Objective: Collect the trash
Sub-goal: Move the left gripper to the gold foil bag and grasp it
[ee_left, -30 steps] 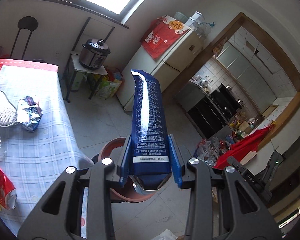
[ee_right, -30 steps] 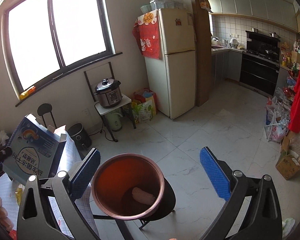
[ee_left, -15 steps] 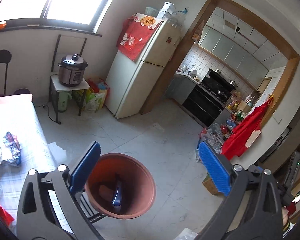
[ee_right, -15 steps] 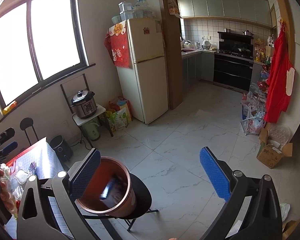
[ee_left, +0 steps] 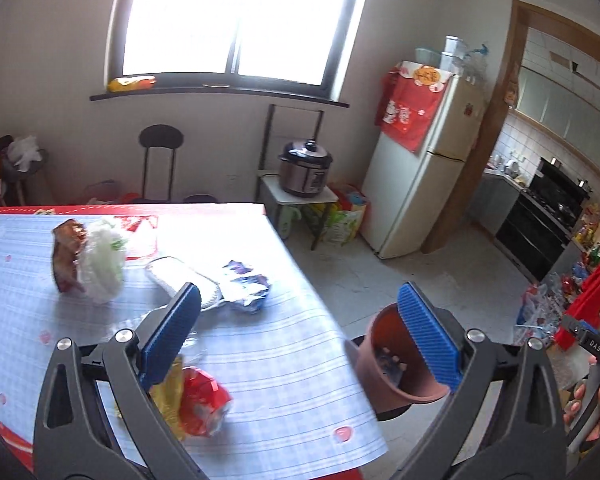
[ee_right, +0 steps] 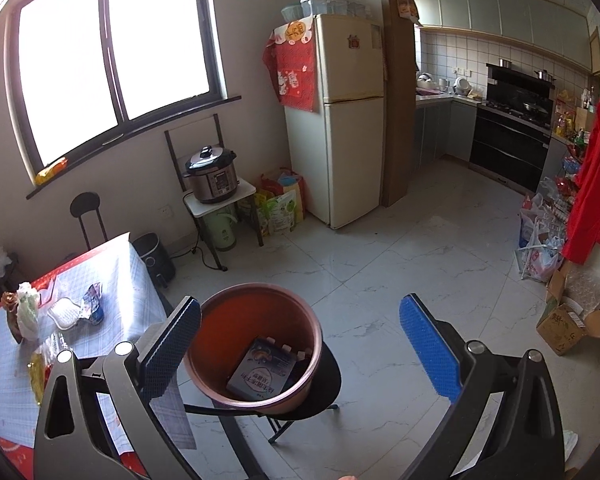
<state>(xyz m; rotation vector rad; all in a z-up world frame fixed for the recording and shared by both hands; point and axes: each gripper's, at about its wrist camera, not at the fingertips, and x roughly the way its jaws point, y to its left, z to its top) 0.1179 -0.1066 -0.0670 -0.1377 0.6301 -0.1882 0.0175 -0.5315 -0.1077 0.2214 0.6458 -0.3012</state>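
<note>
Left gripper (ee_left: pixel 298 330) hangs over the near edge of the table (ee_left: pixel 280 364), jaws spread wide with nothing between them. Right gripper (ee_right: pixel 300 346) is just as wide and empty, poised above the bucket (ee_right: pixel 256 344), which sits on a black stool just beside the table's corner. A blue box (ee_right: pixel 260 376) lies flat in the bottom of it.

Plenty left on the table. Closest to the bucket side is the red and yellow snack bag (ee_left: pixel 192 396), right under the left gripper's left finger. It looks light, crinkly and slick; my call is to pinch a crumpled fold across its middle, not a smooth face. Further from the bucket, the silver and blue wrapper (ee_left: pixel 246 290) touches a white tray (ee_left: pixel 180 280): foil probably soft, tray thin and likely to flex, best taken by its rim. Farthest off, a white plastic wad (ee_left: pixel 102 266) rests against a brown packet (ee_left: pixel 68 256), soft and squashable by the look of it.
</note>
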